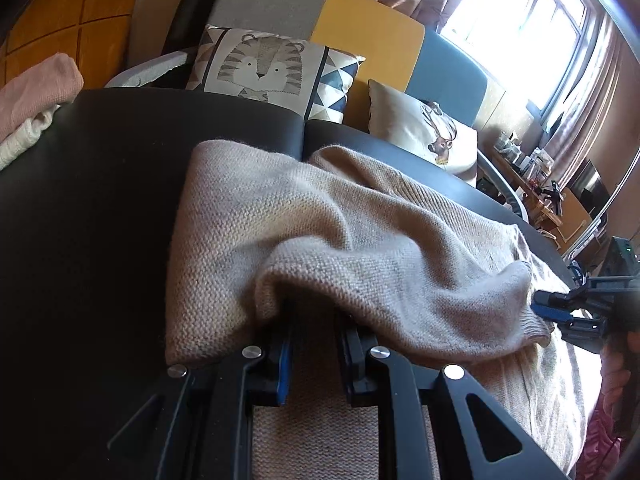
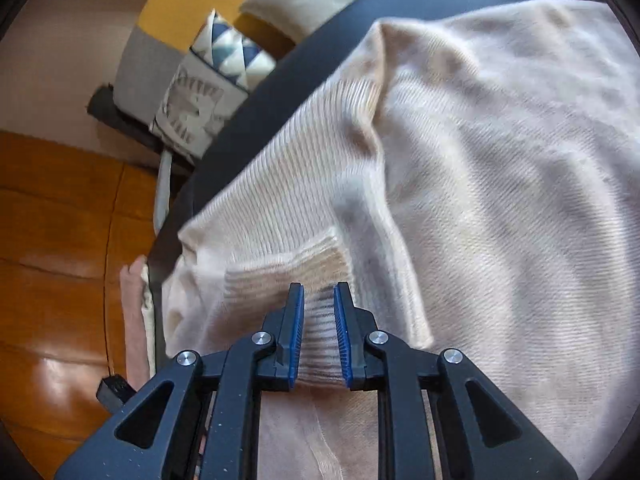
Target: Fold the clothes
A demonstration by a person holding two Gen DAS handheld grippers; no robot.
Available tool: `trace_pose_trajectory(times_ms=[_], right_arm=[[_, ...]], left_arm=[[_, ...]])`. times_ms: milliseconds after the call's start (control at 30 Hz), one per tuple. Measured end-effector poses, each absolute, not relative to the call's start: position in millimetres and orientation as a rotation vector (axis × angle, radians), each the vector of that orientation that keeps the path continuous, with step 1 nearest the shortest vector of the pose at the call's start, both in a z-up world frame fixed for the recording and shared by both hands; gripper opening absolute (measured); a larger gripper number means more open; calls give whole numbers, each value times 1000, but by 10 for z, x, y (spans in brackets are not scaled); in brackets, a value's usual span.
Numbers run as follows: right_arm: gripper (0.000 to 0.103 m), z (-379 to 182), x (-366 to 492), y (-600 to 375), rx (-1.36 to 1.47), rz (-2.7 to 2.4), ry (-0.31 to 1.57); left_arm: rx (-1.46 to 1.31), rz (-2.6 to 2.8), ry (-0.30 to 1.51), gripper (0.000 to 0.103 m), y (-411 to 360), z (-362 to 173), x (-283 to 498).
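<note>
- We take the black table (image 1: pixel 100 208) as our landmark; it fills most of the left wrist view and curves across the top of the right wrist view
- Behind the table's far edge stands a sofa (image 1: pixel 368 28) in grey, yellow and blue panels, with a tiger cushion (image 1: pixel 264 68) and a deer cushion (image 1: pixel 424 128) leaning against it
- On the table, spread from its middle toward its near edge, lies the beige knit sweater (image 1: pixel 320 216); one fold is raised over the left gripper and the rest lies flat
- At the table's left end we see a small pile of pink and white knitwear (image 1: pixel 36 96)
- Our left gripper (image 1: pixel 314 320) sits at the table's near side under the raised fold; knit cloth runs between its blue pads, but the tips are hidden by the fabric, so we cannot tell whether they pinch it
- Our right gripper (image 2: pixel 319 292) is over the sweater, toward the table's curved edge; its jaws stand a little apart
- The ribbed sleeve cuff (image 2: pixel 288 272) lies between those jaws, and we see no pad pressing on it
- Below the table's edge the floor is orange wood (image 2: pixel 60 240)
</note>
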State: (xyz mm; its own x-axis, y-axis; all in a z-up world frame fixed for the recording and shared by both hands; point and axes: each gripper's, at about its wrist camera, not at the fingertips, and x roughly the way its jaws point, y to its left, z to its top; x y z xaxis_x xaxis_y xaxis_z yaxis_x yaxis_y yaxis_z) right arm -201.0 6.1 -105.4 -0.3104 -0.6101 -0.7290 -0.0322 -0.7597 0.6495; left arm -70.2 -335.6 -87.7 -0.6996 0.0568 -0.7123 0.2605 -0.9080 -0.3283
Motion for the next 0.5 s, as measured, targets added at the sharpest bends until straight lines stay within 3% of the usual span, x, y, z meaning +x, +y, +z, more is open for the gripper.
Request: trace_pose_trajectory(times_ms=[67,100,133,200,333,367,400,433,467,500], right_arm=[[17,-978,-1975,15,1544,-2175,-733],[26,-912,-1943,-22,1527,-2237,-637],[40,-888,-1929,-43,1519,-2263,-584],[55,-839,-1903,-85,1502,-2311,-479],[56,-977,-1928,-145,1535,-2254,-477],[55,-1015,-1927,-176,1538,-2242,-474],[48,-1012,-1896,-224,1529,-2260,-418],[40,-988,-1852,-265,1517,-2283,-339],[23,-966,-1828,-326,1500,-2298,-255],[15,-946,-1817,-364,1482,-2303,-209]], left_arm=[[1155,-2729,637,18,-3357,-876,-678],[1152,-2731,651,18,-3369,-879,-671],[1148,-2734,665,18,-3382,-883,-664],[1143,-2734,673,18,-3391,-882,-655],[1093,-2725,622,18,-3399,-811,-651],[1096,-2721,629,18,-3415,-819,-658],[1100,-2717,638,18,-3432,-828,-665],[1104,-2714,647,18,-3449,-837,-673],[1102,-2717,651,18,-3456,-844,-673],[1098,-2722,654,18,-3461,-851,-669]])
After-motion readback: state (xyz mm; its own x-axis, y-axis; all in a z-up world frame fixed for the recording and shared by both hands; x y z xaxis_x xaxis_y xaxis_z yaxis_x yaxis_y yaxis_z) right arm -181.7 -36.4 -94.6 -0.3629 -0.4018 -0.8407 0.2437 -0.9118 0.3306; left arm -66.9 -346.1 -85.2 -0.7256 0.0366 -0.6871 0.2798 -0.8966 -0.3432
